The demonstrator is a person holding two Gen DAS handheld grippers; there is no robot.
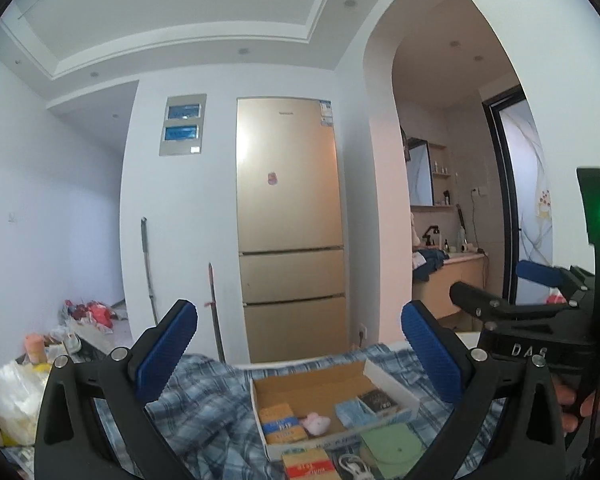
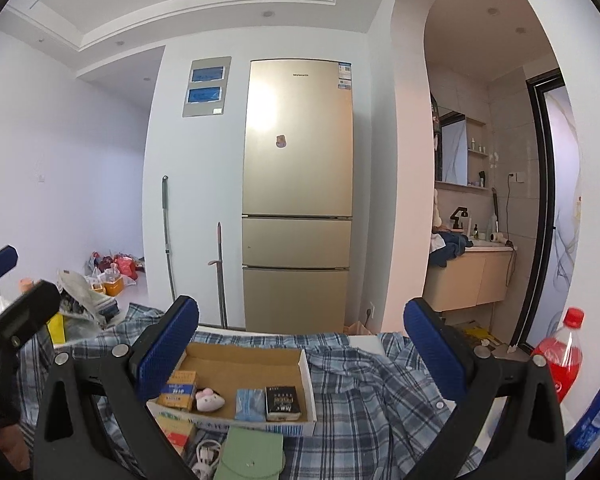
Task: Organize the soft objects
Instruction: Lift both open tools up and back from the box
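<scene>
cardboard tray (image 2: pixel 306 364) on plaid cloth (image 2: pixel 372 392), holding a pink plush (image 2: pixel 209 399) between small packs. left gripper (image 1: pixel 300 356) and right gripper (image 2: pixel 300 356) both spread wide, gripping nothing, raised above the tray.

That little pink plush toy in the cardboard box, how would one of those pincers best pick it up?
Grip the pink plush toy across its rounded middle, coming straight down from above: the cardboard box walls and the yellow packet beside it block a sideways approach. Both tools are open and well above it.
</scene>
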